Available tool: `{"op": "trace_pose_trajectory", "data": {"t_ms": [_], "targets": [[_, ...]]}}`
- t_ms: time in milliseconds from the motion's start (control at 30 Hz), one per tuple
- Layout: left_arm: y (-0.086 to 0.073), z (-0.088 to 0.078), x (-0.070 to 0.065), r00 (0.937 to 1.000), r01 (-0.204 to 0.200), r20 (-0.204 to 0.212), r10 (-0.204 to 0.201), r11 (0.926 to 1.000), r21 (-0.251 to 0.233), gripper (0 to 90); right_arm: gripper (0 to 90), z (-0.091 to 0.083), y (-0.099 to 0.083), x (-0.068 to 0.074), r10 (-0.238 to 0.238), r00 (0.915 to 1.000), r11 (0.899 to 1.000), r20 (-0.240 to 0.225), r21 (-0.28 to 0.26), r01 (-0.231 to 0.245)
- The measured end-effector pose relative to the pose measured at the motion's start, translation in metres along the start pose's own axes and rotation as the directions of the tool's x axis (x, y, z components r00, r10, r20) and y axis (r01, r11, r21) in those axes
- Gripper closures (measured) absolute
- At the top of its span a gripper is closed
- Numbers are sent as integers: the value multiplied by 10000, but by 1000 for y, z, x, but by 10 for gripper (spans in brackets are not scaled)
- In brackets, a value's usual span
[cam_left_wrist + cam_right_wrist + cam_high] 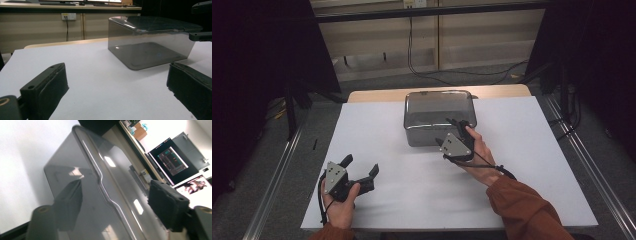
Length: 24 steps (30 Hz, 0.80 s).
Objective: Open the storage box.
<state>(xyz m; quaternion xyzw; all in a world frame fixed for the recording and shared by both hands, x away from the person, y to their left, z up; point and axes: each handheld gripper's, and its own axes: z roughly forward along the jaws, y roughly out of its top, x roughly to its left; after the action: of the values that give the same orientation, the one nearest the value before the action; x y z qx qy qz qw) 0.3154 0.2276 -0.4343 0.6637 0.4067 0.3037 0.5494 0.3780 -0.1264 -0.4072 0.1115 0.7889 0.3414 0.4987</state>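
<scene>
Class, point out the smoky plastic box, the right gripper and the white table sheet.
smoky plastic box (pixel 432 112): high view, its lid.
right gripper (pixel 457 131): high view, between its fingers.
white table sheet (pixel 532 165): high view, bare right part.

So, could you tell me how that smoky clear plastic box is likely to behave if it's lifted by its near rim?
The plastic box looks thin-walled and empty, so it is probably light and fairly stiff. Its glossy walls show reflections, so the pads could slip. The right gripper straddles only the near wall, one jaw inside and one outside, so the box may tilt when raised.
</scene>
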Motion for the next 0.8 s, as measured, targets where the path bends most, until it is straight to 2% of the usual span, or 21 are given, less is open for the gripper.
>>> {"op": "trace_pose_trajectory", "data": {"t_ms": [67,100,133,167,200,233,267,300,333,367,400,433,467,567,600,633,667,700,733,800], "targets": [[0,0,0,10000,-4,1,4,10000,-14,31,330,2,0,1,-403,9992,9991,2,139,403],[0,0,0,10000,-4,1,4,10000,-14,31,330,2,0,1,-403,9992,9991,2,139,403],[0,0,0,10000,-5,6,5,10000,-15,31,357,3,-1,3,-737,9973,9969,19,264,736],[0,0,0,10000,-5,6,5,10000,-15,31,357,3,-1,3,-737,9973,9969,19,264,736],[0,0,0,10000,-13,0,13,10000,-7,31,385,4,0,5,-1234,9923,9919,144,325,1229],[0,0,0,10000,-27,1,27,10000,10,31,385,4,0,5,-1234,9923,9919,144,325,1229],[0,0,0,10000,-17,3,17,10000,11,31,420,5,1,7,-1851,9823,9821,298,423,1838],[0,0,0,10000,-24,5,24,10000,17,31,420,5,1,7,-1851,9823,9821,298,423,1838],[0,0,0,10000,-67,21,66,10000,38,31,447,5,1,9,-2170,9755,9755,349,449,2154],[0,0,0,10000,-68,24,68,10000,40,31,447,5,1,9,-2170,9755,9755,349,449,2154],[0,0,0,10000,-74,22,74,10000,47,31,472,6,1,11,-2419,9696,9692,373,570,2396],[0,0,0,10000,-75,23,75,10000,57,31,472,6,1,11,-2419,9696,9692,373,570,2396],[0,0,0,10000,-43,29,43,10000,41,31,498,8,0,14,-2785,9597,9587,385,707,2754],[0,0,0,10000,-36,-3,36,10000,43,31,515,9,-1,16,-2912,9560,9545,362,785,2878],[0,0,0,10000,35,-38,-35,10000,34,31,528,9,0,17,-3171,9472,9463,473,822,3127],[0,0,0,10000,35,-38,-35,10000,34,31,539,10,0,18,-3304,9428,9417,447,825,3262],[0,0,1,9998,213,-47,-213,9998,19,31,552,10,0,20,-3399,9392,9381,494,887,3348],[0,0,1,9998,213,-47,-213,9998,19,31,552,10,0,20,-3399,9392,9381,494,887,3348],[0,1,1,9998,195,-66,-195,9998,49,31,574,11,-1,22,-3739,9259,9247,545,990,3676],[0,0,1,9999,114,-34,-113,9999,67,31,586,11,-1,23,-3783,9243,9226,510,1023,3720]]}}
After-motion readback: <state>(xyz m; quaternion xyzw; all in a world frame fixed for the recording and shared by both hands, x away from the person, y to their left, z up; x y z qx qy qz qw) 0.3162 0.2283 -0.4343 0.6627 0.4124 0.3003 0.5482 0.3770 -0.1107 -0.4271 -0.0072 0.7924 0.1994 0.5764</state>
